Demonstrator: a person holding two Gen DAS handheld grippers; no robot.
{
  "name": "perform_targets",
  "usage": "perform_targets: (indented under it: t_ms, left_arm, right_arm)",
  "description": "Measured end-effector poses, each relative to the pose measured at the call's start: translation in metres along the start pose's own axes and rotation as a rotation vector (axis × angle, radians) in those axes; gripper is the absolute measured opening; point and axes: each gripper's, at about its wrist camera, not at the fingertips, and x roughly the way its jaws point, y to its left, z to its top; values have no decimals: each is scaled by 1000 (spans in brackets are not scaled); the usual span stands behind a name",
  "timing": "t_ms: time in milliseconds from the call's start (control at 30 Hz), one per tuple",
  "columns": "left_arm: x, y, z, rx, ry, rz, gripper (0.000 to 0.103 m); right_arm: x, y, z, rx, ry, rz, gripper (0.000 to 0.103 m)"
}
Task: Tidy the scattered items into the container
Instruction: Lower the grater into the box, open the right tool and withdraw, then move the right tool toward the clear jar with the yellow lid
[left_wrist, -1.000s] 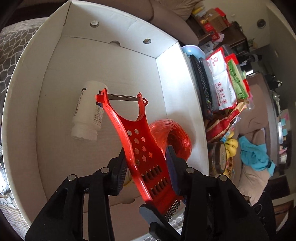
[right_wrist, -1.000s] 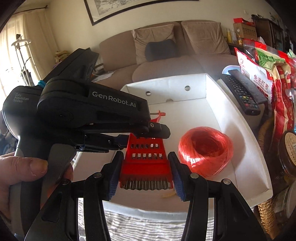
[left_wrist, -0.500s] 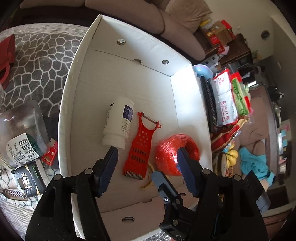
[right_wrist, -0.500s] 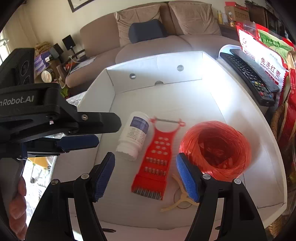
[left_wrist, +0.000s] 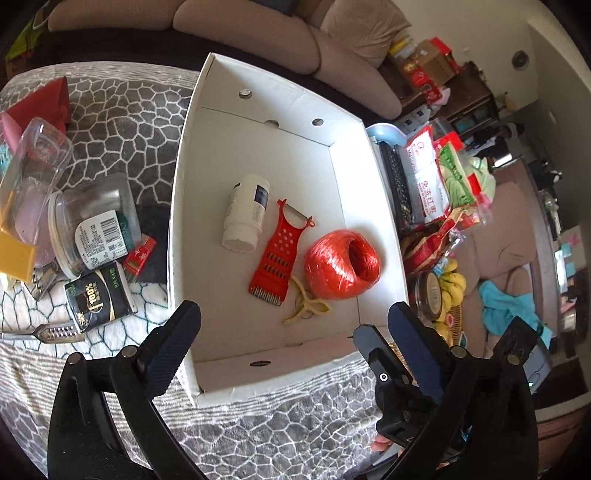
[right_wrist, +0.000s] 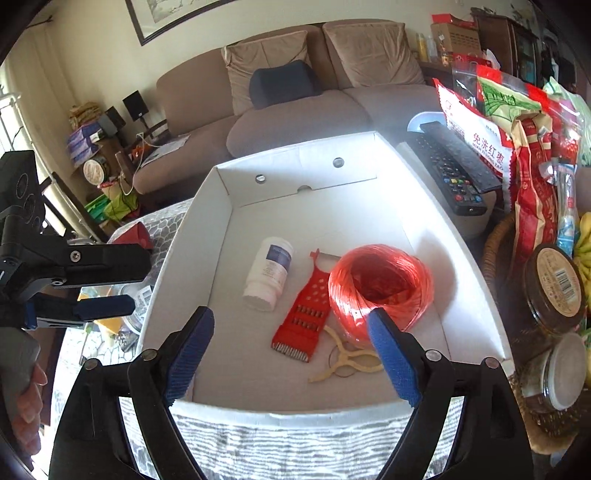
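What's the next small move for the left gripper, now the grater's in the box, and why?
Probably swing the left gripper, jaws open and empty, out over the clutter beside the white box, toward the black packet. The red grater lies flat inside with the bottle and twine, while that packet sits loose and nearest on the cloth.

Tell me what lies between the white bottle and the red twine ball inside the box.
The red grater lies flat between the white bottle and the red twine ball, apart from the bottle; both wrist views show it.
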Motion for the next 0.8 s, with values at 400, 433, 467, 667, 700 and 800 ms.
perform_targets:
  t_ms: [400, 433, 467, 667, 700, 800]
  left_arm:
    - [-66, 10, -77, -11, -66, 67, 103]
    - [-71, 12, -82, -10, -67, 70, 103]
    - [-75, 14, -88, -8, -67, 79, 103]
    - [-106, 21, -119, 5, -100, 114, 103]
    - [-111, 22, -124, 5, -108, 114, 103]
    - [-128, 28, -139, 6, -129, 126, 103]
  right_arm:
    - [-67, 24, -25, -93, -24, -80, 103]
    - [-73, 25, -27, -93, -26, -78, 103]
    - [-79, 28, -30, -95, -31, -79, 103]
    - [-113, 43, -48, -111, -49, -74, 103]
    - [-118, 46, -51, -114, -51, -74, 103]
    - [-132, 56, -58, -124, -61, -68, 103]
